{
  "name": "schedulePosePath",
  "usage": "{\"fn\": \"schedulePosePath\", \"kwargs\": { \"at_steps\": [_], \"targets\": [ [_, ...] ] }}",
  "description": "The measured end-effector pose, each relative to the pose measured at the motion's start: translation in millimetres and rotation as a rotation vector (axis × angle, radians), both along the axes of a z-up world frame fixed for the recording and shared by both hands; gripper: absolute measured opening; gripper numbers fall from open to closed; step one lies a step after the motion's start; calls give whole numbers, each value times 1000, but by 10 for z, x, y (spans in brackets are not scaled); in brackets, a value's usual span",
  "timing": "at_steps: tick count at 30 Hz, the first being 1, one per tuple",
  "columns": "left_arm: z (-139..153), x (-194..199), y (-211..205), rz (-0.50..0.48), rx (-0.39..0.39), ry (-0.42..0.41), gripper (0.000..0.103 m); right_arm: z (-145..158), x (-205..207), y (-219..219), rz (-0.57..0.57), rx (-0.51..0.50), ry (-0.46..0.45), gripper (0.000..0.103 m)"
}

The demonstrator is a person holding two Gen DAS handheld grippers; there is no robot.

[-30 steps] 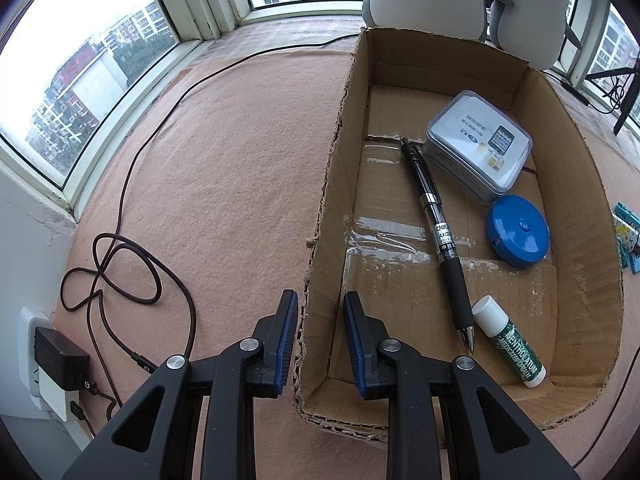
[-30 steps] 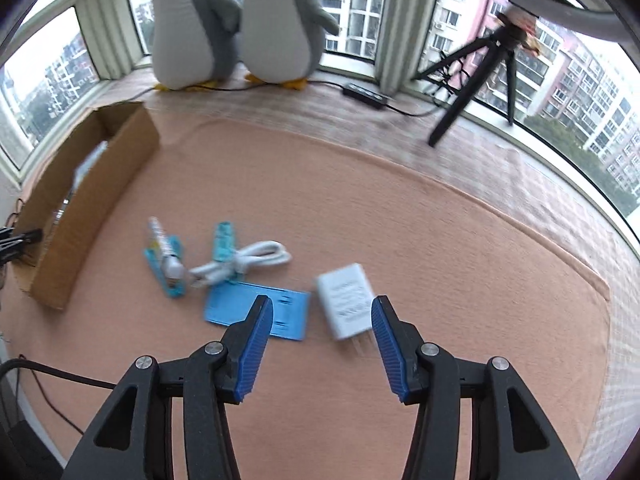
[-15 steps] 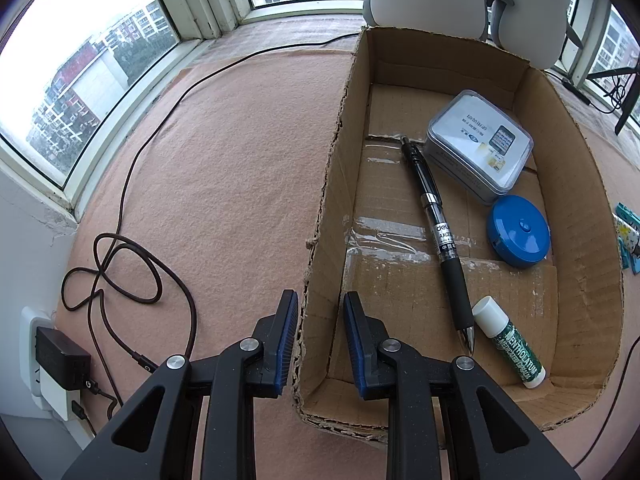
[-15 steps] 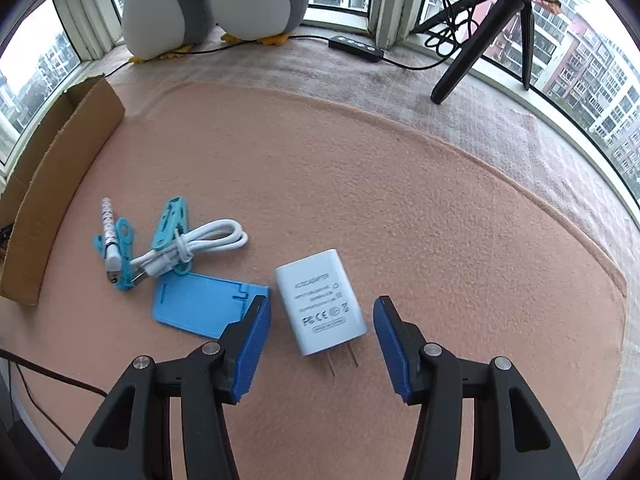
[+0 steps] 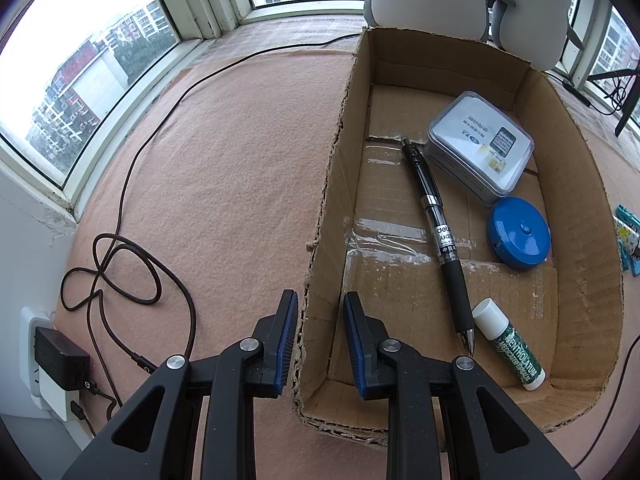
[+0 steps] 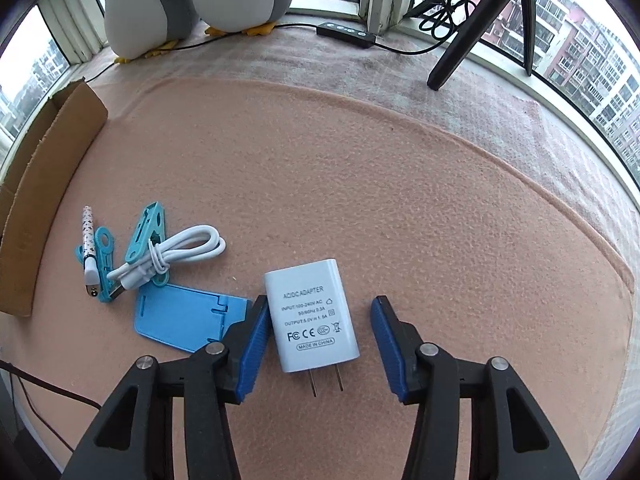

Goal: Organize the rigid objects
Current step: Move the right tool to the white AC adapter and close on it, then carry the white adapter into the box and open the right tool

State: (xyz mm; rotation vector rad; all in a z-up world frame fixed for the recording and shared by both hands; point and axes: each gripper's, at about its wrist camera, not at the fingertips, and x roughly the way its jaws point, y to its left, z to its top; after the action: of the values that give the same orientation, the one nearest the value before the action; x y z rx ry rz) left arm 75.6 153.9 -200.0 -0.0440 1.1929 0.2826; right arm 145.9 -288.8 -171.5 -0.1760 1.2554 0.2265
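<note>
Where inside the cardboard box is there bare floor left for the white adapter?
The cardboard box has bare floor along its left wall, between that wall and the black pen, up to the far end. The right side is crowded: tin case, blue round case, lip balm. The left claw straddles the left wall near the corner.

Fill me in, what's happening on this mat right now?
A person is sorting small items into a cardboard box. The left tongs straddle the box's near-left wall, apparently steadying it; a pen, a tin, a blue round case and a lip balm already lie inside. The right tongs are open around a white AC adapter lying flat on the mat, not yet gripping it. A white cable, clips and a blue stand wait beside it.
</note>
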Motion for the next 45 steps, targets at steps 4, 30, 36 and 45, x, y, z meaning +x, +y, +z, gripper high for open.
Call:
{"fn": "schedulePosePath", "kwargs": {
  "at_steps": [4,30,36,45],
  "targets": [
    [2,12,1,2,0,-2,24,8,-10,14,-6,2,1,32],
    [3,-16,17,-7,-19,-15,22,1027,-390,1406,208,210,-159,32],
    [5,-21,19,-3,-21,-19,21,987,-480,1899,309,229,-131,32],
    [14,-31,6,0,-27,-22,20,778,-616,2647,456,204,-86,32]
  ]
}}
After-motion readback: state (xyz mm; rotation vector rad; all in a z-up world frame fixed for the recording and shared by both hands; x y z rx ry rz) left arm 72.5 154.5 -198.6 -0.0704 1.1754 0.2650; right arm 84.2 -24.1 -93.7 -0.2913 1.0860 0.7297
